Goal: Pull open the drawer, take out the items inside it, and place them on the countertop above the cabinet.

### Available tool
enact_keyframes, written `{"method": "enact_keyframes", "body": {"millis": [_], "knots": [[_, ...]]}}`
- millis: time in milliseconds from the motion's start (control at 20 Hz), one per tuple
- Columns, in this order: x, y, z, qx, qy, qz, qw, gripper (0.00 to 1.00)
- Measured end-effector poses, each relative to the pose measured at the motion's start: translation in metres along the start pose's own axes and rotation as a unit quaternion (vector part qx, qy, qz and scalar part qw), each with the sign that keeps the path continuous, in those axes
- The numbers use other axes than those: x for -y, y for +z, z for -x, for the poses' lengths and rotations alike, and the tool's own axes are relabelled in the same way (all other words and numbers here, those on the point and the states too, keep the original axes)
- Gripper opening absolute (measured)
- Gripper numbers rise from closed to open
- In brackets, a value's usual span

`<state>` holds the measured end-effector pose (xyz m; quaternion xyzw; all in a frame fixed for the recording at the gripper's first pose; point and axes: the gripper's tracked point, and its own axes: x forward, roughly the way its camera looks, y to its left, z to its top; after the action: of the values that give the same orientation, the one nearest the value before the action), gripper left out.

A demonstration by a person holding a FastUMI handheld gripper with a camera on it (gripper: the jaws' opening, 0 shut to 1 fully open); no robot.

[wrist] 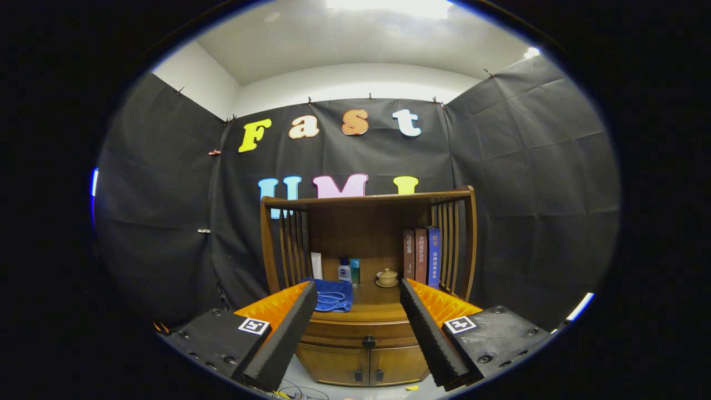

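A wooden cabinet [366, 261] stands beyond my fingers against the black cloth. Its drawer [361, 332] is closed, with a dark round knob [368, 341] at its middle. Above the drawer runs the countertop [383, 303]. My gripper [358, 291] is open, held well back from the cabinet, and the drawer and knob show in the gap between the two fingers. Nothing is between the fingers. What is inside the drawer is hidden.
On the countertop lie a folded blue towel [333, 294], two small bottles [349, 272], a small lidded cup on a saucer [387, 277] and three upright books [421, 257]. Slatted wooden sides enclose the shelf. Two small doors [366, 365] sit below the drawer. Cables [291, 393] lie on the floor.
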<state>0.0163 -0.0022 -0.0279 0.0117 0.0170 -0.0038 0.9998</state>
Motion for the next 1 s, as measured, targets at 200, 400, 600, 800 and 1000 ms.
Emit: {"method": "enact_keyframes", "body": {"millis": [200, 400, 600, 800, 1000], "knots": [[0.002, -0.046, -0.024, -0.027, 0.000, -0.020, 0.999, 0.98], [0.005, -0.103, -0.055, -0.054, -0.006, -0.017, 0.998, 0.97], [0.006, -0.166, -0.087, -0.087, -0.007, -0.006, 0.996, 0.96], [0.009, -0.213, -0.118, -0.113, -0.006, -0.007, 0.994, 0.97], [0.019, -0.258, -0.142, -0.132, -0.016, -0.023, 0.991, 0.97]]}}
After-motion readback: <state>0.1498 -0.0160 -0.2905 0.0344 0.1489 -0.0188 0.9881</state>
